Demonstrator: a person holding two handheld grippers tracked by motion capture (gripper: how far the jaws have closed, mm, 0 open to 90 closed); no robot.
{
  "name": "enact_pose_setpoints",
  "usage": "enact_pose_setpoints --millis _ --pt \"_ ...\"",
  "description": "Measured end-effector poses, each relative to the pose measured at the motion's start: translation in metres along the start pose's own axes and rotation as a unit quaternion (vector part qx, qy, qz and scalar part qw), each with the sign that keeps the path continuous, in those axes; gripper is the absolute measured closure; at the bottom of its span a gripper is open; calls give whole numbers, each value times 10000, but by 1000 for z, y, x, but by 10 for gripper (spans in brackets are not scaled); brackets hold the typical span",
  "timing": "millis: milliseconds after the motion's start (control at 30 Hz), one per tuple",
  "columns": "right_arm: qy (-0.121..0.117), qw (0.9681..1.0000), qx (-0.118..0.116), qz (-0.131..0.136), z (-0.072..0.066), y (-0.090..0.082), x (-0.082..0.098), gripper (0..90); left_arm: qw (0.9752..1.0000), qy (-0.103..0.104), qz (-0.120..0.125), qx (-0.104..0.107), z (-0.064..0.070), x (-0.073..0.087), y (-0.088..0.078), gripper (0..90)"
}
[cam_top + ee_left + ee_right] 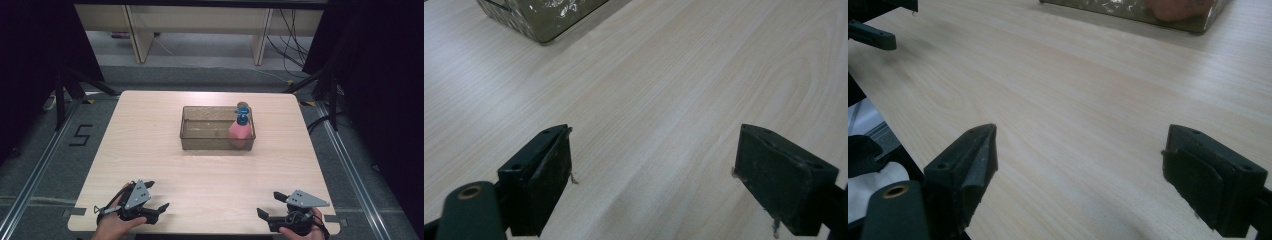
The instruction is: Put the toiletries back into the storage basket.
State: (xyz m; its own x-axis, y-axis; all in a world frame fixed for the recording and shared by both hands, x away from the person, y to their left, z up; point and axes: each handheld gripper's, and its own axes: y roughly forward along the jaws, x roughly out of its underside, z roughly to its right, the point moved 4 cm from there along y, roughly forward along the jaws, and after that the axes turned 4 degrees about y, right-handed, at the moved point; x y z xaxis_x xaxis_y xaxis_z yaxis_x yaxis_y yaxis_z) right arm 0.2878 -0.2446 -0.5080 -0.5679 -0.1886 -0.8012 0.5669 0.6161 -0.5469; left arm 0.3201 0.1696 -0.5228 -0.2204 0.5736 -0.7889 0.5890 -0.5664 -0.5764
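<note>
Two claws are sitting low at the near edge of the table (150, 150), and both are standing wide apart with nothing between their jaws. Over at the near left corner, the left claw (159, 212) is resting in the person's left hand (112, 225), its grey plate tilting up and its jaws pointing toward the right along the near edge. In the left gripper view the left claw (654, 170) is gaping over bare wood, both black jaws spread and not pinching anything. Near the right corner, the right claw (269, 206) is lying in the right hand (302, 231), jaws pointing left, facing the other claw across a wide stretch of table. The right gripper view is showing the right claw (1080, 170) just as open, jaws hovering just over the wood grain.

Well away from both, toward the far edge and a little right of the middle, a clear bin (200, 137) is standing on the table. Inside it, against its right end, a pink bottle (240, 131) with a blue cap is standing upright. The bin's corner (539, 20) is peeking in at the top of the left gripper view, and the bin's wall (1108, 10) with the pink bottle (1178, 7) behind it is showing along the top of the right gripper view.
</note>
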Motion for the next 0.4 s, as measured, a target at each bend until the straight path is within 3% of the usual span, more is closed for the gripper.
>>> enact_pose_setpoints --millis 267,300,333,400 --pt "-179 9998 23 16 3 1 0 156 9999 -88 35 61 2 0 1 148" --pt "-183 9998 20 11 3 1 0 156 10000 -18 -37 87 0 0 0 148" --pt "-187 9998 14 14 3 1 0 156 9999 -114 43 38 1 0 0 149" --pt "-185 9998 6 10 3 1 -1 156 10000 -49 -20 0 -2 1 -1 148"
